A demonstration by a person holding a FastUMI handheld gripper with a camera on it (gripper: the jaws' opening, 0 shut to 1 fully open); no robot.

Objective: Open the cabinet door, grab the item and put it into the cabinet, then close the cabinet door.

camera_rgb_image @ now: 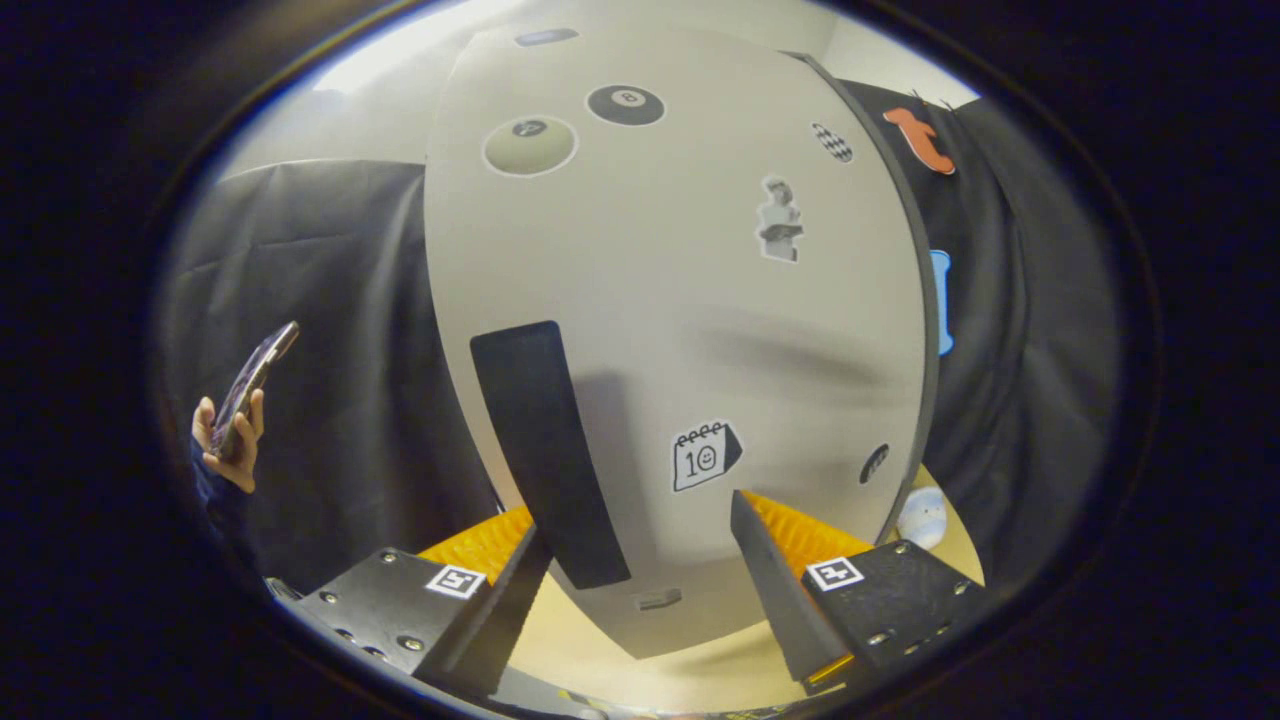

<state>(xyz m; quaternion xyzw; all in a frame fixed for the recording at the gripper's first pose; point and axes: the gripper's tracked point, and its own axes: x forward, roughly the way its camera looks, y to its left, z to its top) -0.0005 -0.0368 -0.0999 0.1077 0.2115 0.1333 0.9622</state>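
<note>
Right up close, the gripper (640, 560) has its 2 fingers spread wide apart with nothing between them, just bare wooden tabletop (700, 680) showing in the gap, and each finger carries a little square marker tag on top. Off beyond the left finger, a person's hand (225, 440) holds up a phone (255, 385) against the dark cloth wall. Moving right, the pale cabinet door (680, 300) sits just ahead of the fingers and looks shut, its face square on to the camera. Its long dark handle (545, 450) runs down the door's left part, with the lower end dropping to right beside the left finger's tip, though I can't tell if they touch. Stickers dot the door: a pale ball (530, 146) and a black 8-ball (625, 104) up top, a small statue figure (779, 220) further right, and a calendar sticker (705, 455) low down just above the right finger. Past the door's right edge, beyond the right finger, a small pale roundish item (922, 517) rests on the table close to the cabinet's corner, partly hidden, so I can't make out what it is.
</note>
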